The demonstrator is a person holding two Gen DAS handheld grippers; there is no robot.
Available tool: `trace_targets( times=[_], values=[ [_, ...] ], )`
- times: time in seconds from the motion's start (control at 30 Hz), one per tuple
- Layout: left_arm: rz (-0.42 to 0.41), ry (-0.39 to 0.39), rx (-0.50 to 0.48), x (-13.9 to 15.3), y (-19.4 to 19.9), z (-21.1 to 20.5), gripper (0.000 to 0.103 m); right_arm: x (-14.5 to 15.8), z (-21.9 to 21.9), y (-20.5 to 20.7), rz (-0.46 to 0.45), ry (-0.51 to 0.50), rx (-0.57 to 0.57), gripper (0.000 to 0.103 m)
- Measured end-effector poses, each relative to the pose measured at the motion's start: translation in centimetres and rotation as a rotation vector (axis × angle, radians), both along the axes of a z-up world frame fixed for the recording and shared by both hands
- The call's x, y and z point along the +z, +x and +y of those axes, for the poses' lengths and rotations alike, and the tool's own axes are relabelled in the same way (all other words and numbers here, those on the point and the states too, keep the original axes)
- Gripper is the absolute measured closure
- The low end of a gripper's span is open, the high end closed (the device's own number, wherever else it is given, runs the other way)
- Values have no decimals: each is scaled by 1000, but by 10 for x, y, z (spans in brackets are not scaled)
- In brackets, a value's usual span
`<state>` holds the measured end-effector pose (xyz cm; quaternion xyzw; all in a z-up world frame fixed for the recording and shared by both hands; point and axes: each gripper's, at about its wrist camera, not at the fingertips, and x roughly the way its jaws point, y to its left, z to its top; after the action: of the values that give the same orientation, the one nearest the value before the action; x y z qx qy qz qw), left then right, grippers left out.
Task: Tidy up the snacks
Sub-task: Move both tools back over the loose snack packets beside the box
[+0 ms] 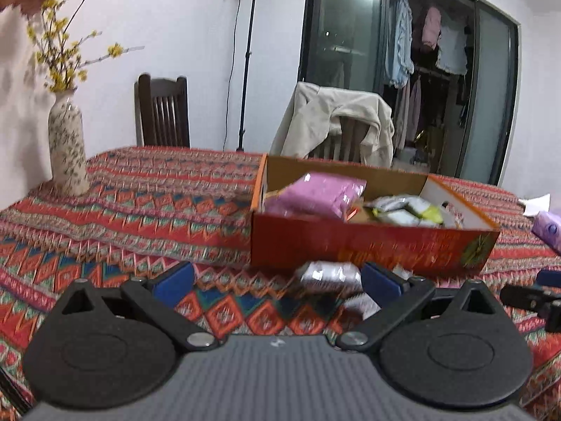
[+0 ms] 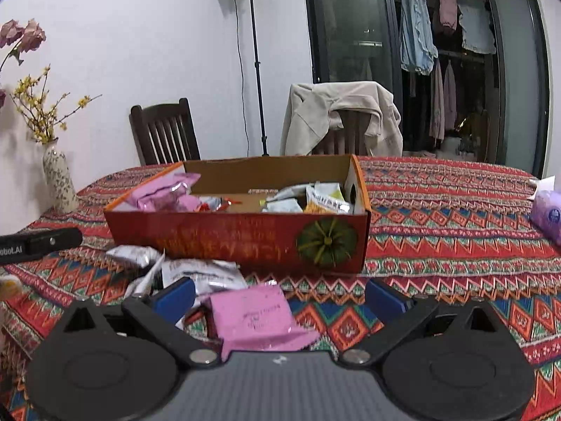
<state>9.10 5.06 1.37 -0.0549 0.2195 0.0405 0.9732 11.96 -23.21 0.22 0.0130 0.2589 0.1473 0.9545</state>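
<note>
Facing an open red cardboard box (image 2: 242,238) on a table covered by a patterned red cloth (image 2: 438,210), both grippers hover low with nothing between their blue pads. The left gripper (image 1: 277,284) is spread wide and empty; a silver snack packet (image 1: 328,275) lies on the cloth just ahead of it, beside its right finger and close to the box's front wall. The right gripper (image 2: 280,298) is likewise spread wide and empty; a pink snack packet (image 2: 254,314) lies flat on the cloth between its fingers, touching neither pad. Grey-white packets (image 2: 200,273) lie loose just left of it, near the box front. Inside the box sit a pink bag (image 2: 164,193) at the left end and white and yellow packets (image 2: 315,198) at the right. A floral vase (image 2: 59,182) stands at the table's far left. A purple tissue pack (image 2: 548,215) lies at the right edge.
</note>
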Motion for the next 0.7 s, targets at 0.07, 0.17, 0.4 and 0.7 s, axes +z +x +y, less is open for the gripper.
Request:
trace_targets(
  times=[0.07,0.17,0.4,0.7],
  values=[
    [11,-4,0,-7,-2,2,0,-3,0,-2,8,-5,-2,0],
    [10,-11,13,-10,-1,5,0,-5,2,-2,19,-13,0,0],
    [-6,-22,24,-15,0,7,0,-9,13,1,36,-55,24,0],
    [7,-54,26,-18,2,12,0,-18,30,28,97,-163,52,0]
  ],
)
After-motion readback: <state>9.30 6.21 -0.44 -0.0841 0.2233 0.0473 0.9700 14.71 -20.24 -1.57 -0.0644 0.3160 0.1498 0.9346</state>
